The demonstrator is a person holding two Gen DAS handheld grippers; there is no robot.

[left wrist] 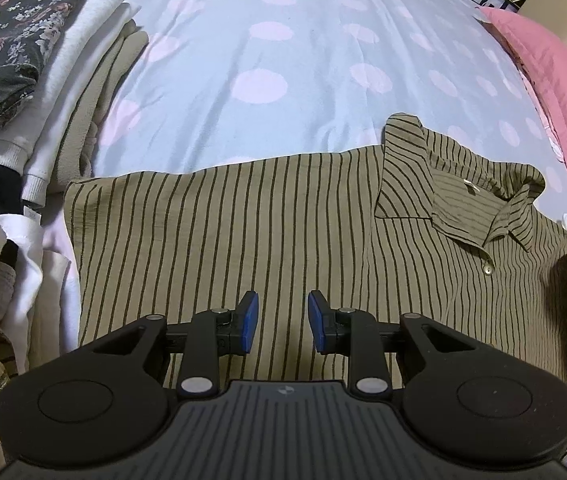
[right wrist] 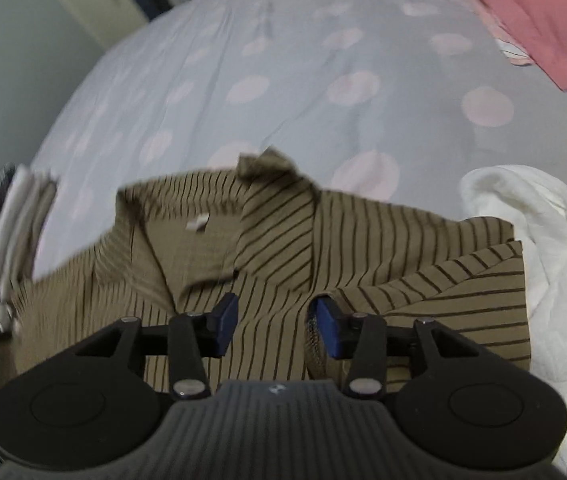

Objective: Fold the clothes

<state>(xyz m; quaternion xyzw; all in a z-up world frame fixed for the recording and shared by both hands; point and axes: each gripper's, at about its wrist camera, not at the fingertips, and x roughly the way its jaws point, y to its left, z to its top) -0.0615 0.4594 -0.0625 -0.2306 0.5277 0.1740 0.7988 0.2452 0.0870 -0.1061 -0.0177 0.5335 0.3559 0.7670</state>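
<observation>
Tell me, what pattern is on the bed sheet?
The bed sheet is pale blue with big pink dots, clearest in the left wrist view.

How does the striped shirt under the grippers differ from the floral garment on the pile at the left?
The striped shirt lies spread flat on the bedspread, collar showing; the floral garment is folded into a compact bundle on top of the stack.
The shirt is olive with thin dark stripes; the floral garment is dark with small pale and red flowers.
The shirt covers far more of the bed than the floral garment.
Neither is gripped.
</observation>
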